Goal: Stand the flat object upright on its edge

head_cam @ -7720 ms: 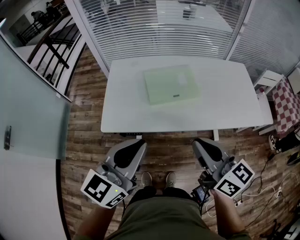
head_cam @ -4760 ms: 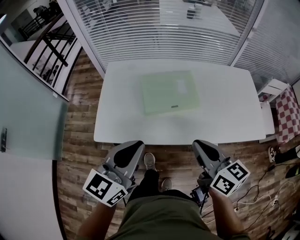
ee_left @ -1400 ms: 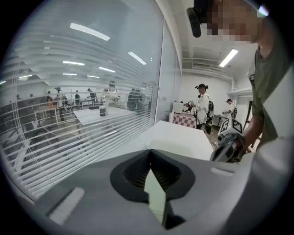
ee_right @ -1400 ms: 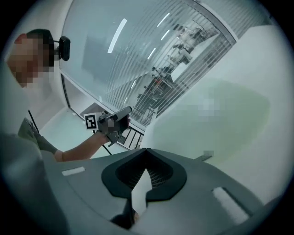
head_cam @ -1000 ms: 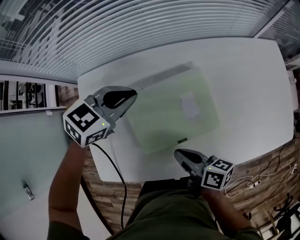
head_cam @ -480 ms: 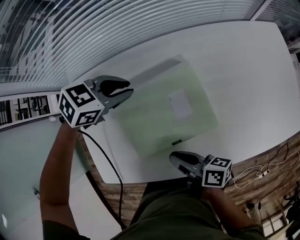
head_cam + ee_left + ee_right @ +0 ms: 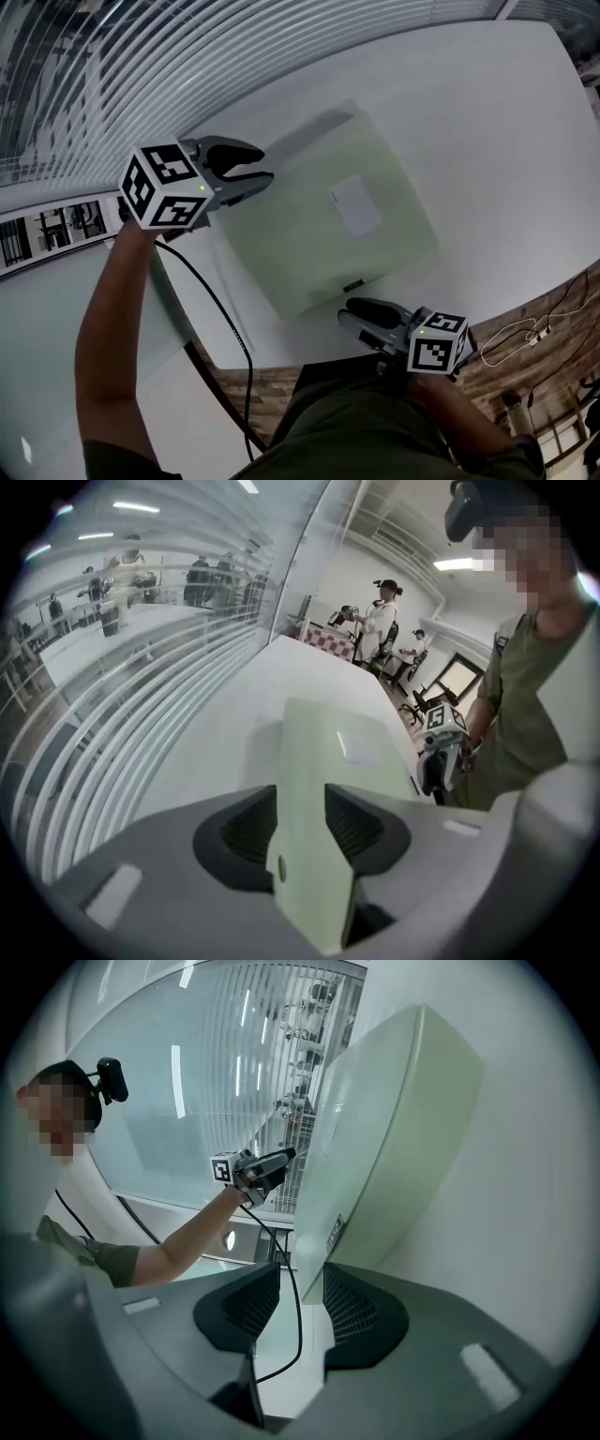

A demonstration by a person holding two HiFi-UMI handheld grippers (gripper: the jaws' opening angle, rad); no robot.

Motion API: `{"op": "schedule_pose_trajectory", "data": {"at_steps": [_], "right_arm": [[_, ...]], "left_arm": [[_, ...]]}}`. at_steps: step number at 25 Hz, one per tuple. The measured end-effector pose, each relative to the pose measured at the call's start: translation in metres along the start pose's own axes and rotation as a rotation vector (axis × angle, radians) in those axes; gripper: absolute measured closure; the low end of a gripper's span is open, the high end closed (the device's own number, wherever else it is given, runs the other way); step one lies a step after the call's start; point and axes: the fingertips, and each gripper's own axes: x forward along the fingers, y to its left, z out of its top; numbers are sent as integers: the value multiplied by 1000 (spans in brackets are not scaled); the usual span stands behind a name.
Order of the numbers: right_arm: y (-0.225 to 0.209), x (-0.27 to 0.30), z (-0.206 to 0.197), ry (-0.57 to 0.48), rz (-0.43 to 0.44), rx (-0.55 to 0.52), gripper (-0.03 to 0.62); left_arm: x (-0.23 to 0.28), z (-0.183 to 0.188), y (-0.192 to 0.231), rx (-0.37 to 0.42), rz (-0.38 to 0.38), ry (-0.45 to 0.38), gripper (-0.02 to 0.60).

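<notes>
A pale green flat box (image 7: 328,216) with a white label lies flat on the white table (image 7: 487,112). My left gripper (image 7: 255,164) is at its far left corner. In the left gripper view the box's (image 7: 314,789) thin edge runs between the jaws, which have just been opening; I see no press on it. My right gripper (image 7: 349,311) sits at the box's near edge by the table front. Its jaws have also just been opening. In the right gripper view the box's (image 7: 384,1129) corner stands between them, with a gap beside the left pad.
A wall of window blinds (image 7: 187,47) runs behind the table. A black cable (image 7: 211,300) hangs from the left gripper over the table's left edge. Wooden floor (image 7: 534,337) shows at the lower right. People (image 7: 380,621) stand far off in the room.
The left gripper has come down onto the box's far left corner and its jaws have spread. The right gripper's jaws have spread at the near edge. The box has not moved.
</notes>
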Motion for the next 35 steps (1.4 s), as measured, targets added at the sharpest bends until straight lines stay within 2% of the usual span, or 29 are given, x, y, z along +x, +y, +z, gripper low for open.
{"op": "schedule_pose_trajectory", "data": {"at_steps": [9, 13, 21, 28, 35], "right_arm": [[-4, 4, -1, -6, -10, 48, 373], [-7, 8, -1, -11, -8, 73, 359], [-9, 14, 4, -9, -26, 122, 335], [-10, 19, 7, -18, -19, 155, 335], [-11, 22, 5, -34, -5, 195, 322]], "left_arm": [[22, 3, 3, -20, -87, 54, 359], [35, -2, 4, -23, -126, 83, 321], [48, -9, 6, -56, -200, 127, 313], [53, -8, 2, -113, -290, 130, 301], [57, -9, -1, -145, -342, 136, 301]]}}
